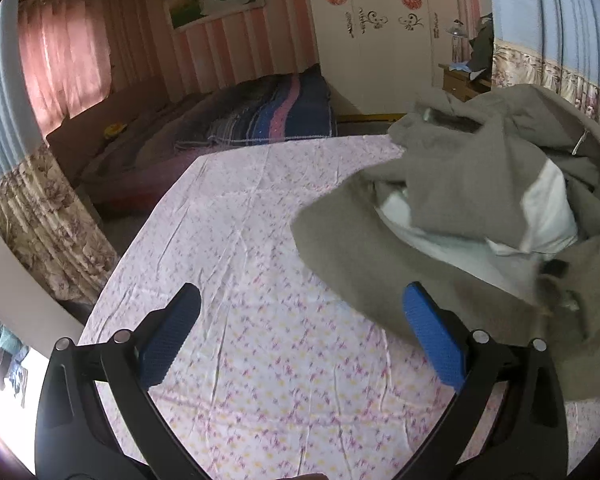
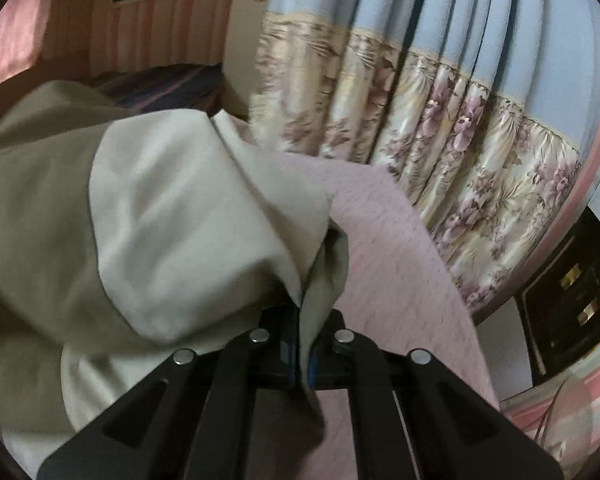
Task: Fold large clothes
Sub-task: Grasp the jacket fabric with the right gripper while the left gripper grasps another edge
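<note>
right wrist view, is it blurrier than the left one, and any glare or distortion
Right wrist view: the garment and floral curtain smear with motion blur, and the shut right claw stays sharp. Left wrist view: crisper floral sheet, slight blur on the garment, blown-out glare at lower left; fisheye bending in both.

The garment (image 1: 480, 208) is heaped on the right part of the sheet-covered table (image 1: 260, 240). A bed (image 1: 228, 128) is set behind it, and curtains (image 2: 440, 128) beyond its right edge.
</note>
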`<state>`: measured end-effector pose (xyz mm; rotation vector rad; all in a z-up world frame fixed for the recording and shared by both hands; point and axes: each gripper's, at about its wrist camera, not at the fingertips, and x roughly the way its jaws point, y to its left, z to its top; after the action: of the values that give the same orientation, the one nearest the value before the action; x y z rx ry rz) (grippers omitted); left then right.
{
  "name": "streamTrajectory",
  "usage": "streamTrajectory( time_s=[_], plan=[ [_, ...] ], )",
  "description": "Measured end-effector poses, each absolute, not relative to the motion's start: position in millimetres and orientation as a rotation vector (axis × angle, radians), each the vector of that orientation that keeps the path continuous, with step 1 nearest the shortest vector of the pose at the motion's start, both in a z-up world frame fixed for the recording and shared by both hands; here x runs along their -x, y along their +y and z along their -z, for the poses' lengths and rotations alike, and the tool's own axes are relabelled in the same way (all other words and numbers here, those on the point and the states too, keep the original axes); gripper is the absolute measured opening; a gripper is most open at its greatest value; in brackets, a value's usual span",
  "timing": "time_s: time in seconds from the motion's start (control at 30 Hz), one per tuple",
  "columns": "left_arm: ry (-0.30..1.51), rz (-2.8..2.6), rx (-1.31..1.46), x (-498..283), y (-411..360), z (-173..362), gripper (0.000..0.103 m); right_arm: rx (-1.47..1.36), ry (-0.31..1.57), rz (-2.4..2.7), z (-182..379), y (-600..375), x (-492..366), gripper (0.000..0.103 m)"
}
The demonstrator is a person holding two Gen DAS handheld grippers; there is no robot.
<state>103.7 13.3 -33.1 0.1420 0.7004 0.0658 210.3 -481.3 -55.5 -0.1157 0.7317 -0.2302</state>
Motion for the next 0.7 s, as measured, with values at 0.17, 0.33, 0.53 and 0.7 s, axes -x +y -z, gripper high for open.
streamTrajectory(
  time_s=[0.17, 0.33, 0.53, 0.7],
  plan=[
    [0.723, -0.051, -0.161, -144.9, 11.4, 45.3, 0.100, 0.101, 0.740, 0.237, 67.6, -496.5, -240.3, 0.009],
    [0.738, -0.024, -0.197, -185.2, 7.1, 58.6, 0.100, 0.096, 0.715, 0.261, 55.8, -497.9, -214.4, 0.064],
    [0.859, 0.103, -0.147, -215.2, -5.6, 87.8, 0.100, 0.041, 0.666, 0.229, 30.5, -500.9, -143.7, 0.082],
    [0.868, 0.123, -0.208, -206.7, -23.7, 102.8, 0.042, -0.055, 0.645, 0.187, 22.1, -494.5, -83.4, 0.086]
  ],
)
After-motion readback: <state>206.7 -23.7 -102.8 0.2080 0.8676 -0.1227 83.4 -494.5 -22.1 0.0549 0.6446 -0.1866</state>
